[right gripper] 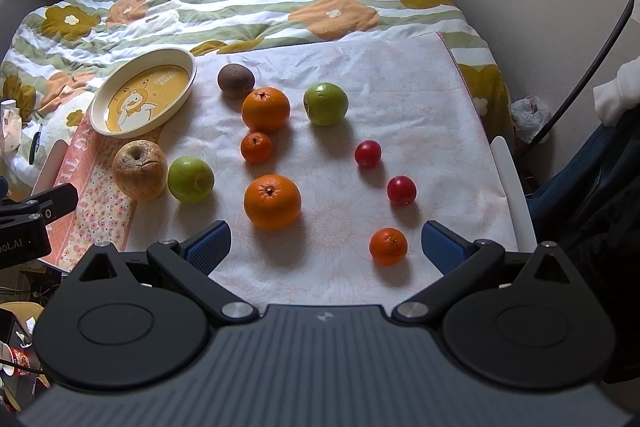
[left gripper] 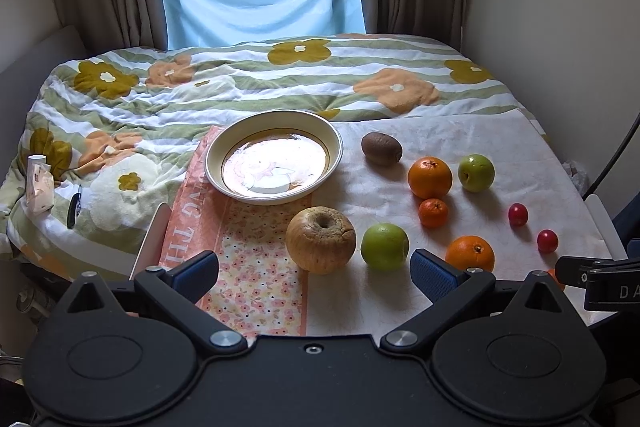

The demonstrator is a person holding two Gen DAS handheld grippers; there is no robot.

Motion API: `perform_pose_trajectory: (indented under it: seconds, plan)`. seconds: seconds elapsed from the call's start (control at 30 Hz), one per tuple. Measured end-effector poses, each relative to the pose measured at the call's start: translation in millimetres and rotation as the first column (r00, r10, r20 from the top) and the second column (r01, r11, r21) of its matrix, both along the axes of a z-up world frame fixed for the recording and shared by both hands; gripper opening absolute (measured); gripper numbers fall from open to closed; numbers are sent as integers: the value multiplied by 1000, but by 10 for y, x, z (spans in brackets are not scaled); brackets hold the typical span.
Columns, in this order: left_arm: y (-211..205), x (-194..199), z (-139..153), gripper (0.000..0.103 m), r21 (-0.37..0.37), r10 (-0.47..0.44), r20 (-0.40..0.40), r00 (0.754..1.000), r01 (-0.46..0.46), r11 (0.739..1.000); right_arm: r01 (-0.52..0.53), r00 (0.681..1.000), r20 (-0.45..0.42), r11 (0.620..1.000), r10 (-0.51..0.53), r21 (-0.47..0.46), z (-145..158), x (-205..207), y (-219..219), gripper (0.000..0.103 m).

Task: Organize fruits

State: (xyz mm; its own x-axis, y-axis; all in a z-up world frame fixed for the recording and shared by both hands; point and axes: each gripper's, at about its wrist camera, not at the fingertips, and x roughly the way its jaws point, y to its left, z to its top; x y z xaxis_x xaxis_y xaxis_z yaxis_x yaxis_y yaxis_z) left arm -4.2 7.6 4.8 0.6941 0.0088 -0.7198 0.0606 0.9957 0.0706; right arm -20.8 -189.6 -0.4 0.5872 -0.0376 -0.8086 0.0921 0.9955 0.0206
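Observation:
A cream plate point(left gripper: 334, 141) point(right gripper: 188, 61) rests empty at the back left of a white cloth. Around it lie a wrinkled tan apple point(left gripper: 321, 239) point(right gripper: 139, 169), two green apples point(left gripper: 385, 246) point(left gripper: 476, 167) point(right gripper: 190, 179) point(right gripper: 325, 103), a kiwi point(left gripper: 381, 148) point(right gripper: 236, 80), two large oranges point(left gripper: 429, 177) point(right gripper: 272, 201), small mandarins point(left gripper: 433, 213) point(right gripper: 388, 246) and two red fruits point(left gripper: 518, 214) point(right gripper: 401, 190). My left gripper point(left gripper: 314, 277) is open before the tan apple. My right gripper point(right gripper: 326, 247) is open near the front orange and mandarin. Neither holds anything.
The cloth point(right gripper: 380, 67) lies on a flowered duvet point(left gripper: 240, 79) covering a bed. A patterned pink towel point(left gripper: 256, 267) runs under the plate. A small white packet point(left gripper: 39, 183) sits at the left edge. Walls and curtains close in the back and right.

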Motion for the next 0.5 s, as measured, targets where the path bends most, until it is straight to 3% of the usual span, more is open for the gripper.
perform_pose_trajectory:
  seconds: [0.5]
  plan:
    - [2,8,-7,103,2,0,0,1000,0,1000,1,1000,-1,1000,-1,1,1,-2,9,103]
